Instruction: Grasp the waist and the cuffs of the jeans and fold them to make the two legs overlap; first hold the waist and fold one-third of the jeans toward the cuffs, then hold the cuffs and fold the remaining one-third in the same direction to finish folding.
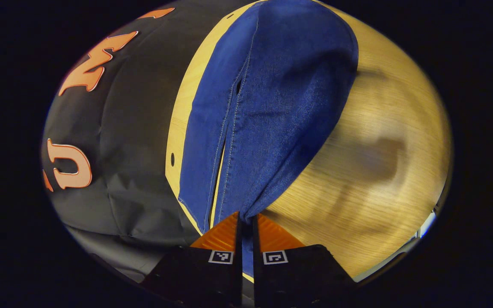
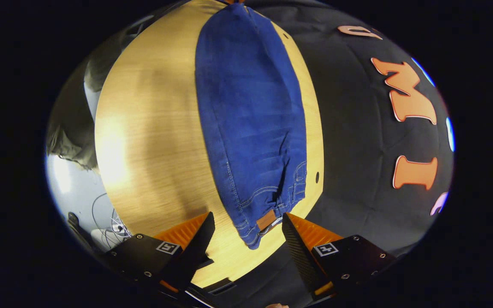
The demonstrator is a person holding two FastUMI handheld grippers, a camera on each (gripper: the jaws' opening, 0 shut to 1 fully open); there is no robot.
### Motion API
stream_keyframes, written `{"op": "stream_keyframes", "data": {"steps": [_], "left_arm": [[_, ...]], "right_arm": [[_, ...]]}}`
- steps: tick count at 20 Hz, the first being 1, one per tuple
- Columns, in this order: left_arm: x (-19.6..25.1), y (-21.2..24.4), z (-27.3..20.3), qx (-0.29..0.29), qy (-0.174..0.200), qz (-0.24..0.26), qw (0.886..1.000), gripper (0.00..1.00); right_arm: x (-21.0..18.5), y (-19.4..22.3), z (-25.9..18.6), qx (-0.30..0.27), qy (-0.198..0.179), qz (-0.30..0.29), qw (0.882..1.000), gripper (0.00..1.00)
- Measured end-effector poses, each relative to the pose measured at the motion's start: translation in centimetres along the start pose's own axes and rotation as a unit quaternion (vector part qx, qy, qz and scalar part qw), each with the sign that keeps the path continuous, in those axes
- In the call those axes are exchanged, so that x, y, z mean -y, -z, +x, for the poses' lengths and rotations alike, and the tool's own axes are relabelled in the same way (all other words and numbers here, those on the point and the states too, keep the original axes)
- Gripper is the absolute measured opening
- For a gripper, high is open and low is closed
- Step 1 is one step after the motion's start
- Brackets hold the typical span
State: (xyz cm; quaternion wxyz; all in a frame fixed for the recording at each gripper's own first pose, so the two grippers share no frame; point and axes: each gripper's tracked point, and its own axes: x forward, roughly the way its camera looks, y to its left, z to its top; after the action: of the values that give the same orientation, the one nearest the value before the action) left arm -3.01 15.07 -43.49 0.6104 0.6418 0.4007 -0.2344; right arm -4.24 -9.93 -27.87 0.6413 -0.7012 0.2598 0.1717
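Blue jeans (image 1: 268,107) lie lengthwise on a light wooden table (image 1: 379,141), legs side by side with a narrow slit between them. In the left gripper view my left gripper (image 1: 246,219) is shut on the cuff end of one leg, the denim bunching into the closed fingers. In the right gripper view the jeans (image 2: 250,115) run away from me, the waist with its brown patch (image 2: 266,220) nearest. My right gripper (image 2: 246,220) is open, its fingers (image 2: 201,239) standing on either side of the waist without touching it.
The black booth cloth (image 1: 122,141) hangs along the table's far edge, close beside the jeans. The tabletop (image 2: 152,141) has bare wood on the jeans' other side. Beyond the table's corner lie cables (image 2: 109,222) on a pale floor.
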Motion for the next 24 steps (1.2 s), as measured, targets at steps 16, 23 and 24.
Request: {"op": "stream_keyframes", "data": {"steps": [16, 23, 24], "left_arm": [[0.5, -0.6, 0.2, 0.003, 0.013, -0.015, 1.000, 0.11], [1.9, -0.1, -0.6, -0.020, 0.054, -0.014, 0.998, 0.11], [1.7, 0.0, -0.8, -0.024, 0.056, -0.007, 0.998, 0.11]], "right_arm": [[2.4, -1.3, 6.1, -0.001, 0.010, -0.038, 0.999, 0.91], [-0.3, -0.8, 5.9, -0.012, -0.047, -0.018, 0.999, 0.10], [-0.2, -0.6, 6.1, -0.008, -0.074, 0.023, 0.997, 0.10]]}}
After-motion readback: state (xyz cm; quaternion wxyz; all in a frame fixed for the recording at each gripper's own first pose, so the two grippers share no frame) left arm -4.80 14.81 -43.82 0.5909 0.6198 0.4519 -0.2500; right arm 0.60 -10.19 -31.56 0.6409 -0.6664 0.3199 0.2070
